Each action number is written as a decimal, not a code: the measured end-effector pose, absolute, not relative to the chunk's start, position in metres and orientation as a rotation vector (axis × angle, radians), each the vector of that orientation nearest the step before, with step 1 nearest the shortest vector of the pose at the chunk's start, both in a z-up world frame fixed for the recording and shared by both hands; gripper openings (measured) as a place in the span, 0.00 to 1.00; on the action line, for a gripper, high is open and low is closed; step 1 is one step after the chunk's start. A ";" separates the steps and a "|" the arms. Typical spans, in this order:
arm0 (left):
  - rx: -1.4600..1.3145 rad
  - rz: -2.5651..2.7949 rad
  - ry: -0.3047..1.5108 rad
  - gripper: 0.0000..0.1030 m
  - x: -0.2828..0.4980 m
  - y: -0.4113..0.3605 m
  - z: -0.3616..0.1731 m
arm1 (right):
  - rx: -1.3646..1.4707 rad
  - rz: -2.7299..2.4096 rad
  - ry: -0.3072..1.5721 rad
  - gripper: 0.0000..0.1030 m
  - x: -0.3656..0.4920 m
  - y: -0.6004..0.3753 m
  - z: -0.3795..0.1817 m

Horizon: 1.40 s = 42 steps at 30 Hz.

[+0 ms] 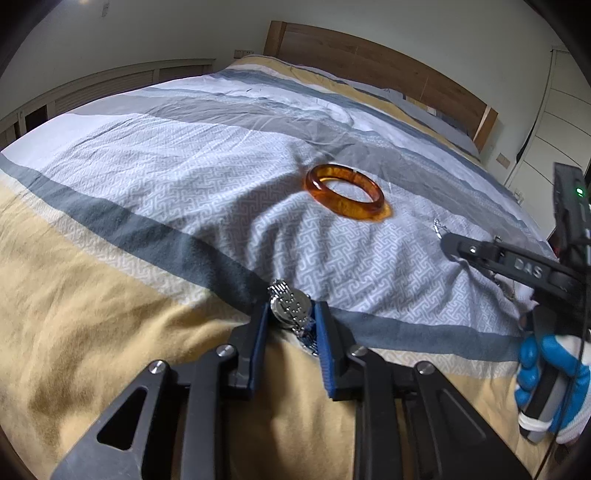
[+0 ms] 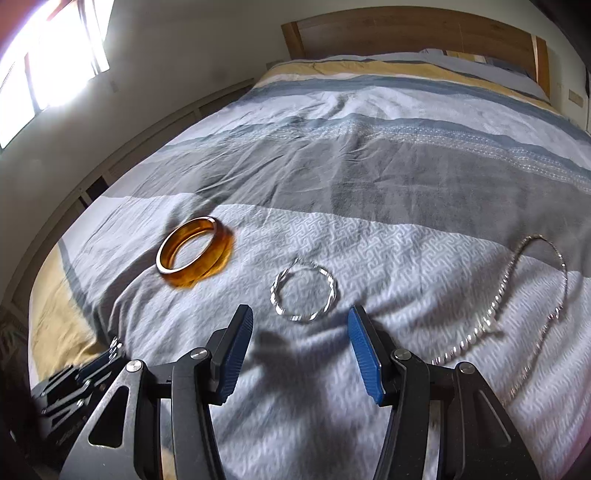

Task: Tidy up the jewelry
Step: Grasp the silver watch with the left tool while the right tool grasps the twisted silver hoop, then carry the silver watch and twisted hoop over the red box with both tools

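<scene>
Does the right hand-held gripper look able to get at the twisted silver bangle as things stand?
Probably yes. The right hand-held gripper stands open just short of the twisted silver bangle, which lies flat on the bedspread with nothing on it. The amber bangle and silver chain necklace lie off to either side.

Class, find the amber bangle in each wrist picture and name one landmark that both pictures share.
Left wrist view: the amber bangle lies on the patterned bedspread, right of centre, beyond the left claw.
Right wrist view: the amber bangle lies left of centre, left of the twisted silver bracelet.
Shared landmark: the wooden headboard at the far end of the bed.
</scene>
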<state>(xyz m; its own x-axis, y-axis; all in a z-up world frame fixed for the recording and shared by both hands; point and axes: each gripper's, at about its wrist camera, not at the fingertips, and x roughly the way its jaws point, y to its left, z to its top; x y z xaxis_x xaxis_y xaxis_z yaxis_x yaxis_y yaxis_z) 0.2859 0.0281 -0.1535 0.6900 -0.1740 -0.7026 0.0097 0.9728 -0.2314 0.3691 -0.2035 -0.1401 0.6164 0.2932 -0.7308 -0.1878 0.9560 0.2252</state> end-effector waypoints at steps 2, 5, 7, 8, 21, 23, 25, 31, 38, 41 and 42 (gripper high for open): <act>-0.222 -0.107 0.803 0.23 0.285 0.029 -0.154 | 0.136 0.274 0.860 0.52 0.376 -0.203 -0.141; -0.225 -0.108 0.801 0.23 0.285 0.030 -0.154 | 0.141 0.268 0.862 0.52 0.385 -0.203 -0.144; -0.225 -0.108 0.802 0.23 0.285 0.030 -0.154 | 0.133 0.264 0.874 0.52 0.390 -0.201 -0.147; -0.225 -0.108 0.802 0.23 0.285 0.030 -0.154 | 0.125 0.260 0.878 0.48 0.392 -0.199 -0.149; -0.193 -0.111 0.797 0.22 0.270 0.024 -0.140 | 0.118 0.287 0.866 0.38 0.352 -0.198 -0.132; -0.191 -0.119 0.799 0.22 0.263 0.022 -0.135 | 0.128 0.285 0.864 0.38 0.338 -0.200 -0.126; -0.185 -0.130 0.798 0.22 0.255 0.019 -0.129 | 0.137 0.281 0.862 0.38 0.324 -0.203 -0.120; -0.181 -0.166 0.796 0.22 0.226 0.007 -0.108 | 0.162 0.246 0.853 0.38 0.272 -0.217 -0.096; -0.170 -0.216 0.771 0.22 0.185 -0.015 -0.073 | 0.199 0.184 0.828 0.38 0.205 -0.247 -0.067; -0.149 -0.235 0.749 0.22 0.168 -0.028 -0.054 | 0.205 0.157 0.808 0.38 0.179 -0.259 -0.052; -0.142 -0.241 0.741 0.22 0.163 -0.032 -0.048 | 0.210 0.145 0.798 0.38 0.169 -0.264 -0.046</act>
<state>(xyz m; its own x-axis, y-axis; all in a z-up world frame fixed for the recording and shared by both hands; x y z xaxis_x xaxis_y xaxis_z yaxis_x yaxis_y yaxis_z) 0.1628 -0.0320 -0.0482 0.7121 -0.2668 -0.6494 0.1670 0.9628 -0.2125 0.1689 -0.2642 -0.0464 0.6898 0.2075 -0.6936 -0.0495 0.9693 0.2407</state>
